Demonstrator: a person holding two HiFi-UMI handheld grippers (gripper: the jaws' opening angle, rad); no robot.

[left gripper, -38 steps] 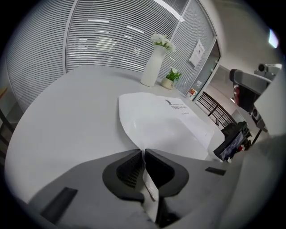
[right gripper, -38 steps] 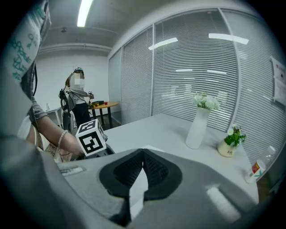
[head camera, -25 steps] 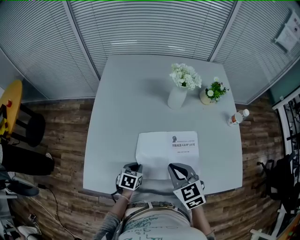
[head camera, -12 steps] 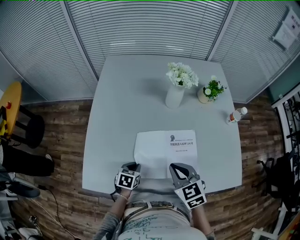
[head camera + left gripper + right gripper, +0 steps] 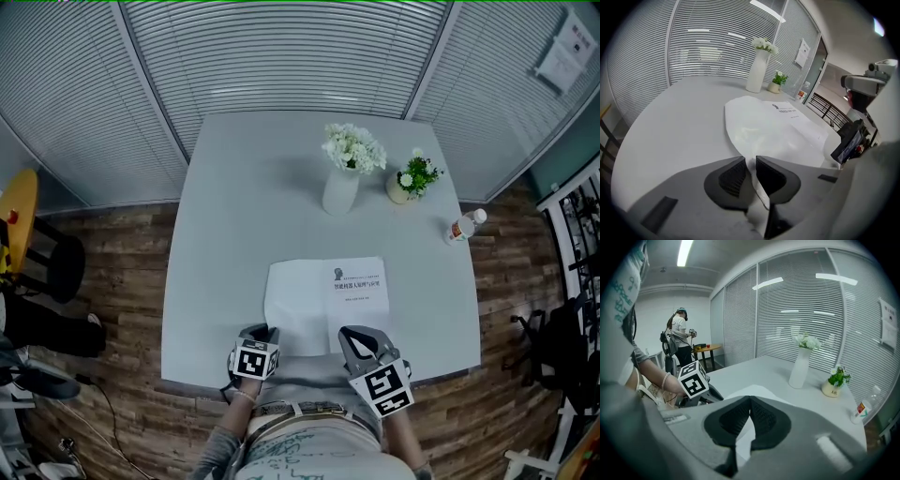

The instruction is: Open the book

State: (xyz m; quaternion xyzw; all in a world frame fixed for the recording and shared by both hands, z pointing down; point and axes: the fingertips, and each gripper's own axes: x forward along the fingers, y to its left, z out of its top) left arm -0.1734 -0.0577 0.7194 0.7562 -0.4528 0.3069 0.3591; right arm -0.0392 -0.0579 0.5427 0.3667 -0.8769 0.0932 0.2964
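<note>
Book (image 5: 328, 298) lies flat at near edge of table (image 5: 234, 216), roughly centre. Cover leaf (image 5: 295, 302) is laid over to the left, title pg faces up on the right. Left gripper (image 5: 750, 161) sits at bk's near-left corner: jaws have just been opening, small gap now, thin leaf edge runs between them, not pinched. Right gripper (image 5: 750, 399) is at near-right of bk, tips together, nothing seen btwn them. Handling, my guess: light, thin softcover; pages floppy, slick, crease easily. Take one leaf at its near free corner w/ a light pinch and sweep it over.
</note>
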